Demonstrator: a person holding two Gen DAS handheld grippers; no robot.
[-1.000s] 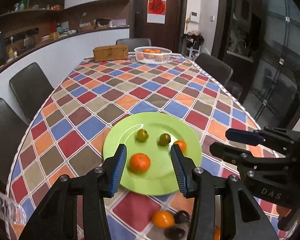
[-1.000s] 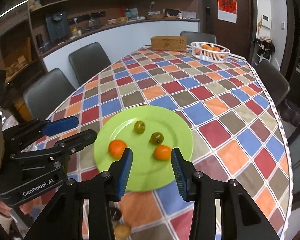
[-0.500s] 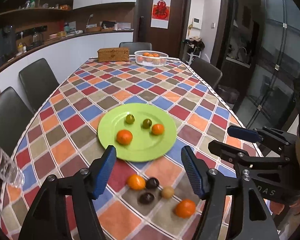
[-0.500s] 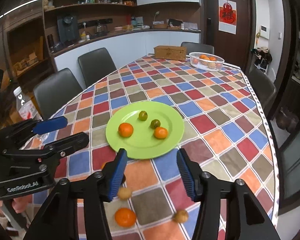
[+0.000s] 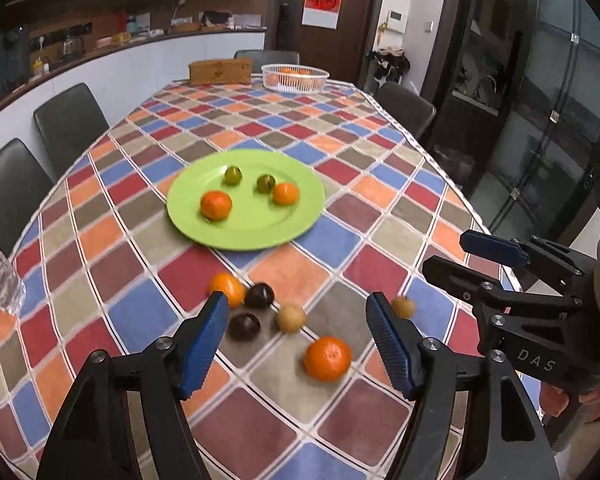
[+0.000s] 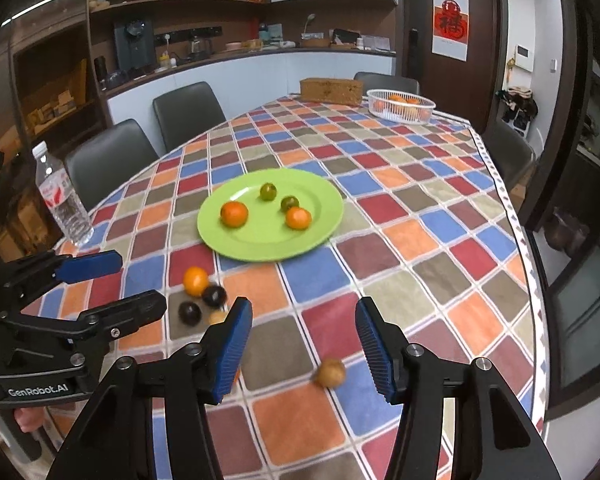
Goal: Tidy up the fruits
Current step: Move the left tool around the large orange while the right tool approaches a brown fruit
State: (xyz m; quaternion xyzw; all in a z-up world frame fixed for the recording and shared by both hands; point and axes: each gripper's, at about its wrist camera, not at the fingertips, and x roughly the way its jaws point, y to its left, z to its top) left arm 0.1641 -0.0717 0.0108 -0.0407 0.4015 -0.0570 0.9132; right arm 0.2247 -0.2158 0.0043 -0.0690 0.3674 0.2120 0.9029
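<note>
Both claws, left gripper (image 5: 296, 336) and right gripper (image 6: 304, 336), have just spread apart, empty, and pulled back from the round green plastic plate (image 5: 296, 226); loose fruit near the table's near edge comes next.

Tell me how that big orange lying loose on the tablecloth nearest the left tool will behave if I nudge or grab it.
The big orange is round and sits free on the flat tablecloth, so a nudge would probably send it rolling. Its skin looks smooth and slightly glossy, so the pads may slip unless they close across its widest part. It looks firm, probably not fragile.
</note>
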